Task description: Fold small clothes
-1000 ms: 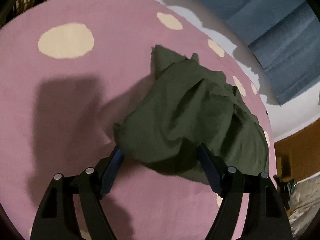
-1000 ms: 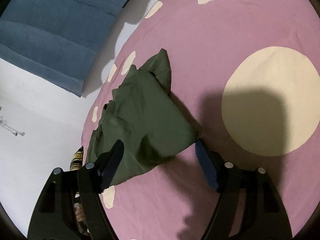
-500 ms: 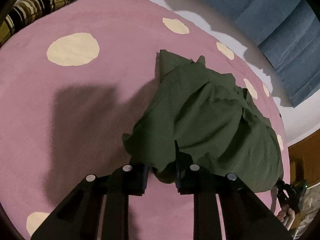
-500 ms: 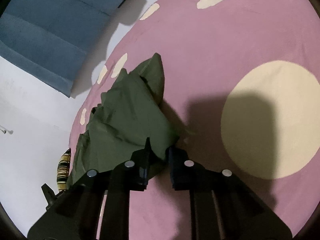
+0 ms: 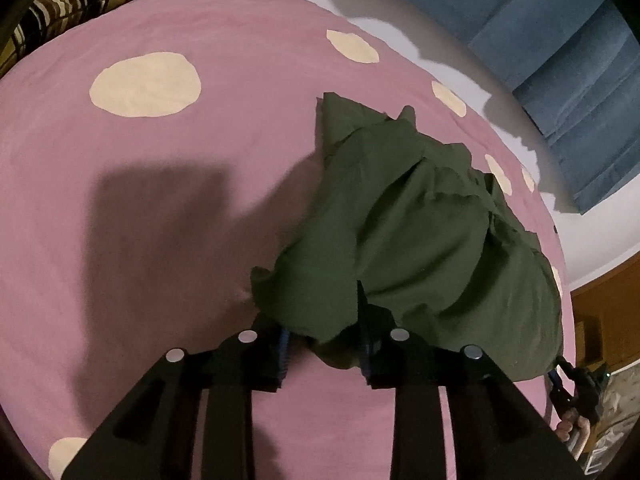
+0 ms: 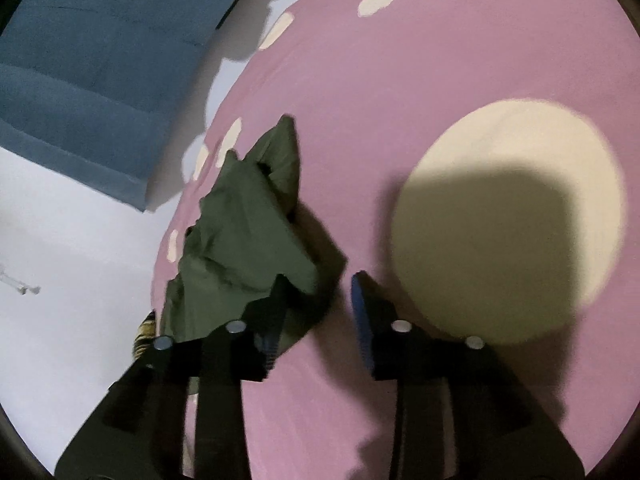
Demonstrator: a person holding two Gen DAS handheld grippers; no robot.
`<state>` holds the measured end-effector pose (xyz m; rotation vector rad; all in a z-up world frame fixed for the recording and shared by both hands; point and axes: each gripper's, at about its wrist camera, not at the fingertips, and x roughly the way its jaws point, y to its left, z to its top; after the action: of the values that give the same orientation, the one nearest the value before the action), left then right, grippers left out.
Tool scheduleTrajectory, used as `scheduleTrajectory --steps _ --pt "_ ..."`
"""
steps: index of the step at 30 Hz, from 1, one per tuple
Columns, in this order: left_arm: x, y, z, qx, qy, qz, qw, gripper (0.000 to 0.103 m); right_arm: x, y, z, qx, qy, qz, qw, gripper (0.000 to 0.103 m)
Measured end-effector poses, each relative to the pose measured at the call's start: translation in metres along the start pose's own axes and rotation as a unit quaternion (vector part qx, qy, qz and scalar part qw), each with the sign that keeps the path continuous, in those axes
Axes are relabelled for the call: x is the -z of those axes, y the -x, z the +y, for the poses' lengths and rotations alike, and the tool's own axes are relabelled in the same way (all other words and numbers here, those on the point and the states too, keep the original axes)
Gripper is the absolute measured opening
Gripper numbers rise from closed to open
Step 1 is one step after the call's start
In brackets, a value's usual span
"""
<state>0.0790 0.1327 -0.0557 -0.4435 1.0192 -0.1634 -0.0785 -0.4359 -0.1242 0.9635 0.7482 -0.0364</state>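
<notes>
Pink cover (image 5: 160,208), seemingly on a bed, with cream spots (image 5: 146,84) of varying size; it fills most of both wrist views and carries two broad dark shadows. Blue drape (image 5: 560,60), pleated, hanging beyond the far edge of the cover against a white wall (image 6: 60,240). Dark green garment (image 5: 420,220), crumpled and heaped rather than flat, lying on the cover near its far edge, one pointed corner standing up at the end away from the cameras. Striped cushion (image 5: 68,4), brown and cream, at the cover's far left corner. Left gripper (image 5: 316,312), black with blue pads, angled down at the near hem of the garment; its jaws have just been opening and stand part-way apart, a bunched fold of green cloth between them, apparently lying loose rather than pinched, though the cloth hides the fingertips. Right gripper (image 6: 316,292), same make, at the opposite end of the garment; its jaws have also just been opening and are spread, the cloth's edge lying against the left finger only, bare pink cover showing in the gap. Hand (image 5: 572,428), partly seen at the lower right of the left wrist view.
</notes>
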Motion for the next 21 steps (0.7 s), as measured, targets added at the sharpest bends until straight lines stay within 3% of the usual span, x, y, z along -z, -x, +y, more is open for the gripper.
scheduleTrajectory --steps 3,6,10,16,19,21 --pt "0.001 -0.001 0.001 0.002 0.002 0.0 1.0 0.034 0.003 0.02 0.011 0.021 0.008 -0.039 0.999 0.04" --pt "0.001 -0.002 0.0 0.004 0.002 0.0 1.0 0.038 0.012 0.028 0.042 -0.003 0.037 -0.052 0.998 0.048" --pt "0.001 -0.003 0.001 0.007 0.006 0.001 1.0 0.04 0.035 0.006 0.099 -0.053 0.1 0.0 0.994 0.052" --pt "0.001 -0.003 0.003 0.015 0.012 0.004 0.9998 0.041 0.086 -0.058 0.179 -0.119 0.175 0.109 0.971 0.052" --pt "0.0 -0.003 0.005 0.02 0.013 0.005 0.9997 0.043 0.103 -0.087 0.196 -0.127 0.19 0.148 0.962 0.057" --pt "0.001 -0.003 0.004 0.024 0.014 0.005 0.9996 0.047 0.114 -0.114 0.198 -0.105 0.192 0.188 0.958 0.064"
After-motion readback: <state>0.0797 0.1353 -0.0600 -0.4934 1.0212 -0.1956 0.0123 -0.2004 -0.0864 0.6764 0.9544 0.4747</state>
